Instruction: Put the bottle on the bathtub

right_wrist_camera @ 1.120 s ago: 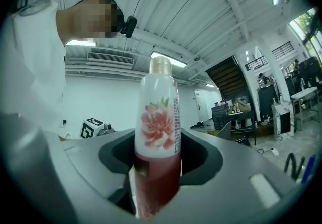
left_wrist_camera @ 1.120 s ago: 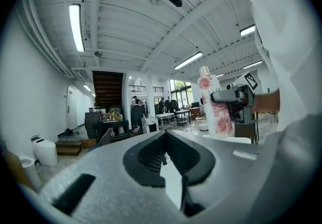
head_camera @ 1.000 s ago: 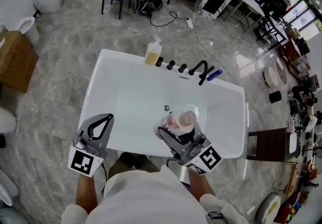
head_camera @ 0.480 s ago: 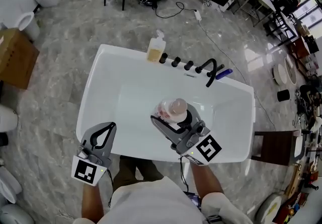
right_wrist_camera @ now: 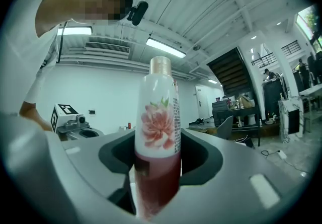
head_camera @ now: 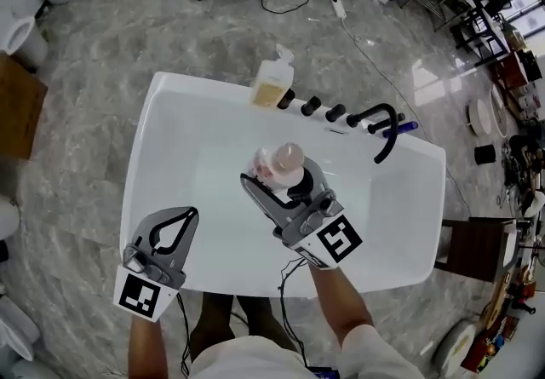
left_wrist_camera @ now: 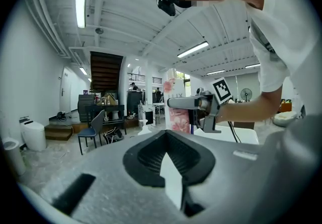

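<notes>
Nearest the person, the left gripper (left_wrist_camera: pixel 166 142) is hovering by the near left corner of the bathtub (head_camera: pixel 162 105), its 2 jaws pressing together on nothing. Just beyond it, the right gripper (right_wrist_camera: pixel 157 177) is pinching the lower, dark-red part of the bottle (right_wrist_camera: pixel 157 112). The bottle is standing upright between the jaws, cap up, above the tub's white basin. On the far rim, 1 pump dispenser (head_camera: pixel 273 82) is standing beside a row of black knobs (head_camera: pixel 312 105) and a black faucet (head_camera: pixel 381 122). Grey marble floor (head_camera: pixel 102 37) is showing around the tub.
</notes>
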